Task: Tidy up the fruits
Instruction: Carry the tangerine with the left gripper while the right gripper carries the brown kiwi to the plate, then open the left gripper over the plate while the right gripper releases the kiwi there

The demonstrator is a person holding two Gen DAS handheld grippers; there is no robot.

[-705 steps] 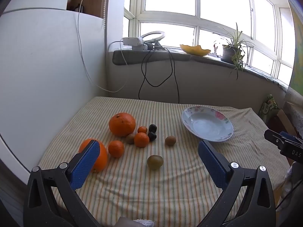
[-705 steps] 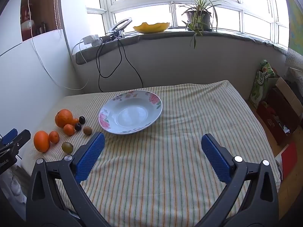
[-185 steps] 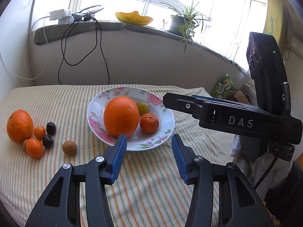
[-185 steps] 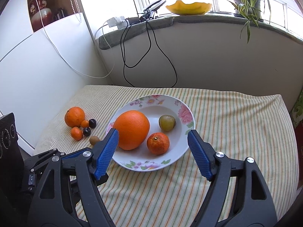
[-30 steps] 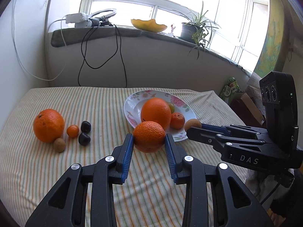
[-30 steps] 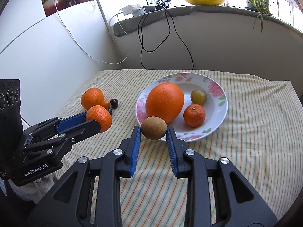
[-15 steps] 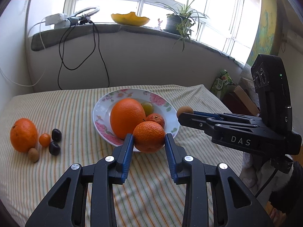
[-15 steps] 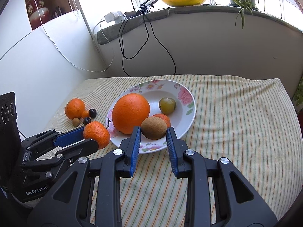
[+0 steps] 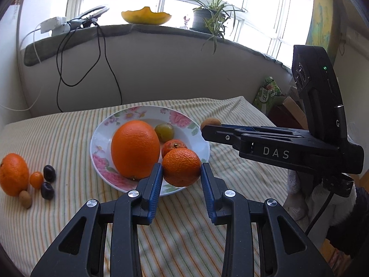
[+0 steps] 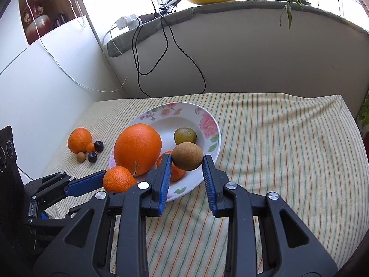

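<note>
**Two fruits held over the near side of the plate**

The right gripper (image 10: 187, 160) clamps a brown kiwi (image 10: 187, 155) above the floral plate's (image 10: 208, 124) near rim. Inside lie a large orange (image 10: 137, 149), a green fruit (image 10: 185, 135) and a partly hidden tangerine (image 10: 176, 173). The left gripper (image 10: 115, 181) pinches a mandarin (image 10: 118, 180) at the plate's near-left edge.

Background: a bright multi-pane window (image 9: 161, 2) above a curved grey sill (image 9: 147, 31) carrying a yellow bowl (image 9: 146, 18), a potted spider plant (image 9: 208, 17) and a white power strip (image 9: 49, 24); black cables (image 9: 103, 62) hang down the pale wall (image 9: 184, 78). A striped cloth (image 10: 288, 143) covers the table; a white panel (image 10: 34, 87) stands left.
</note>
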